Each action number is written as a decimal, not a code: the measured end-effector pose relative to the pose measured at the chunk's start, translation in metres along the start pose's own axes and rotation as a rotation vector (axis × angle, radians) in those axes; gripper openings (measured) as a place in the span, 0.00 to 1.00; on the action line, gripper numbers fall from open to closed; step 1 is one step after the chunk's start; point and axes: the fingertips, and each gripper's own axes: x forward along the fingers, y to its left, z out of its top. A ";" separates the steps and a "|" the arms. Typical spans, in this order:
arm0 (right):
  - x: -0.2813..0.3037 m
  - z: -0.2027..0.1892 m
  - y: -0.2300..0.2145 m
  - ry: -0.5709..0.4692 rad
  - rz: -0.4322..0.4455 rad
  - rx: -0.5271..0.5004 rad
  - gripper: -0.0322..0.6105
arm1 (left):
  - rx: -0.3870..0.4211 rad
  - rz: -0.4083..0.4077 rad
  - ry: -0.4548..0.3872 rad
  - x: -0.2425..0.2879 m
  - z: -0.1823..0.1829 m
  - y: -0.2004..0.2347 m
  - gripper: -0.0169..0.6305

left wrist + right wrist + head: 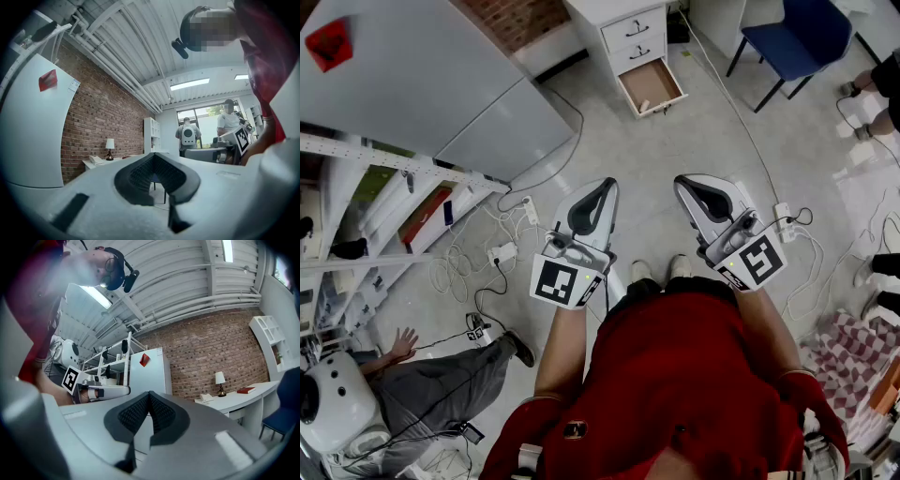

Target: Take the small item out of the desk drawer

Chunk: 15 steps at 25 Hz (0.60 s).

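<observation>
The person holds the white left gripper and the white right gripper level and side by side, each with its jaws together on nothing. Well ahead, the white bench's bottom drawer stands pulled out lengthwise toward them; any small item inside is too small to make out. White cables lie on the grey concrete floor.

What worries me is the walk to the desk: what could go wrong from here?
1. Loose cables and a power strip lie on the floor on both sides of the path to the open drawer: a trip risk.
2. The left tongs and right tongs are both shut and empty; reaching in like that might knock a small item rather than grip it.
</observation>
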 end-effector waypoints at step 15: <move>-0.049 0.001 -0.046 -0.015 0.014 0.024 0.07 | 0.039 0.024 0.043 0.043 -0.007 -0.033 0.03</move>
